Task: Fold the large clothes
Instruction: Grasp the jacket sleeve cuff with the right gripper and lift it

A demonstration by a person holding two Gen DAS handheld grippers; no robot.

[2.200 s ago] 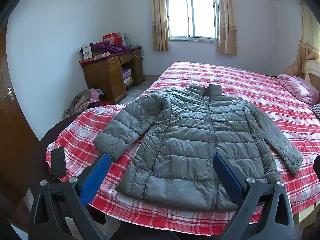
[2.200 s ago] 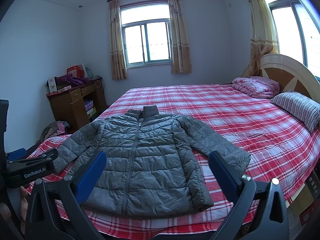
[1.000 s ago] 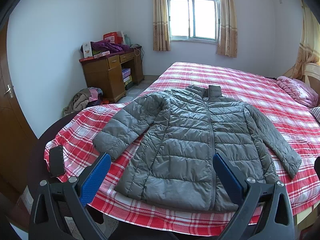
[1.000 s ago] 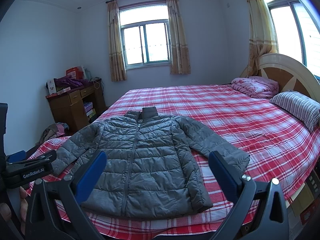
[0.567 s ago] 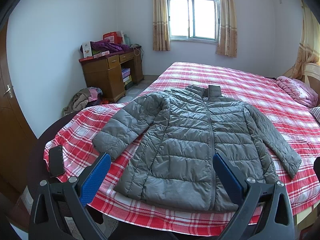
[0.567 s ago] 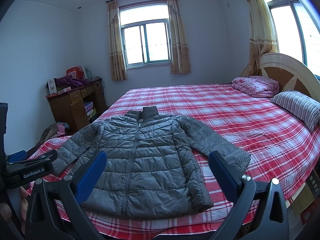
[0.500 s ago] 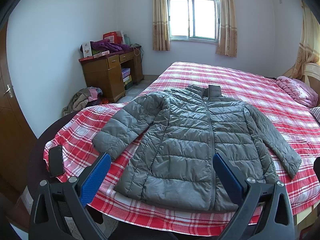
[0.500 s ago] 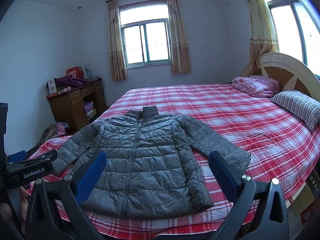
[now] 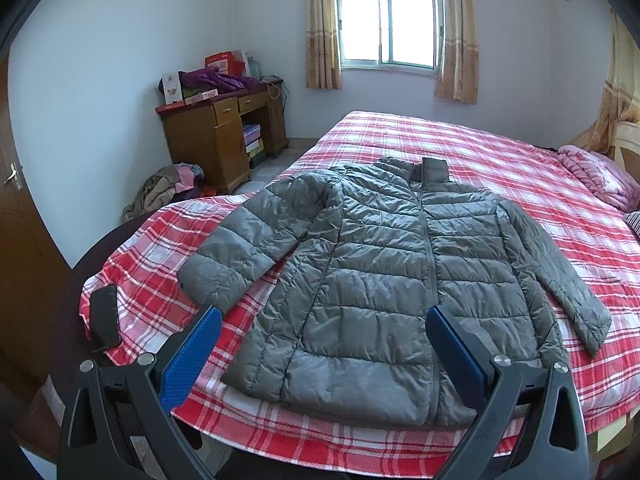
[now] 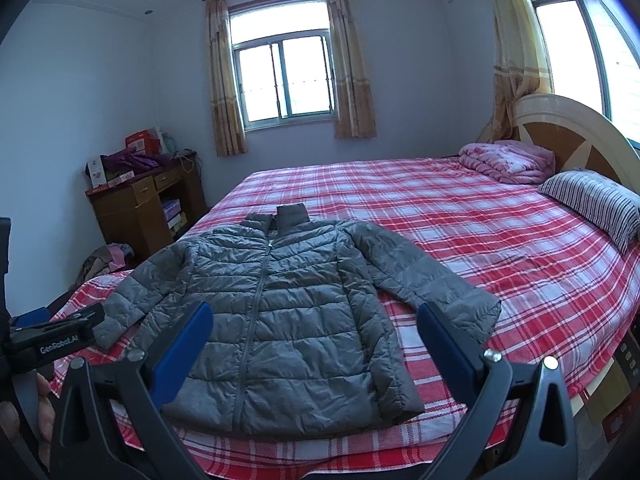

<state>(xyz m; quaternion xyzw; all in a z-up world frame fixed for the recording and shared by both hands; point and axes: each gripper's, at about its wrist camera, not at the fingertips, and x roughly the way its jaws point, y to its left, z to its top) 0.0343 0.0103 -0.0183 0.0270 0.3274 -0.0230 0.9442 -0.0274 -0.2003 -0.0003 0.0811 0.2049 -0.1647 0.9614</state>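
A grey quilted puffer jacket (image 9: 384, 276) (image 10: 276, 316) lies flat and zipped on the red plaid bed (image 9: 520, 176) (image 10: 480, 240), collar toward the window, hem at the near edge, both sleeves spread out. My left gripper (image 9: 322, 344) hovers open in front of the hem, holding nothing. My right gripper (image 10: 312, 338) is also open and empty, short of the hem. The left gripper's body (image 10: 52, 336) shows at the left edge of the right wrist view, with a person's hand (image 10: 24, 412) below it.
A black phone (image 9: 105, 316) lies on the bed's near left corner. A wooden desk (image 9: 220, 136) piled with boxes and clothes stands by the left wall, a heap of clothes (image 9: 164, 192) on the floor beside it. A pink quilt (image 10: 508, 160), striped pillow (image 10: 592, 200) and headboard (image 10: 576, 136) are at the right.
Almost nothing: the views drift very slightly. The jacket lies untouched and both grippers stay open.
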